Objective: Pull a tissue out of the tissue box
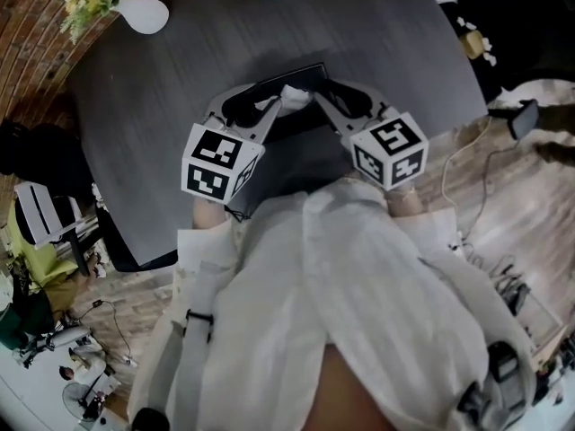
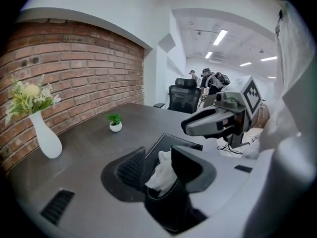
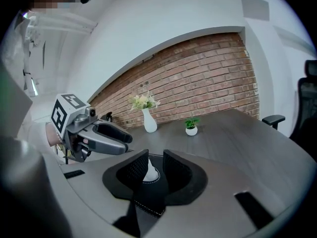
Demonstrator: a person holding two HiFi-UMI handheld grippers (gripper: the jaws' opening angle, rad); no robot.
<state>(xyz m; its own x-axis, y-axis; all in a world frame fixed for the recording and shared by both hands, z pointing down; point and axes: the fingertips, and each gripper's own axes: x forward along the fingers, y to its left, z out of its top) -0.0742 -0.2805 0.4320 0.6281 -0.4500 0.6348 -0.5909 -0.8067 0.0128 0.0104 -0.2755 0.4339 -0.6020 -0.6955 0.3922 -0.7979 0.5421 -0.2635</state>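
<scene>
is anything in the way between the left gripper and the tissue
Nothing visible does. The tissue pokes up from the tissue box right between the left gripper's open jaws; the right gripper hangs beyond it, off to the side.

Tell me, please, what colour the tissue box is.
The tissue box is black, with white stitching round its opening; the left gripper view shows it best.

No legible text, labels or numbers anywhere
</scene>
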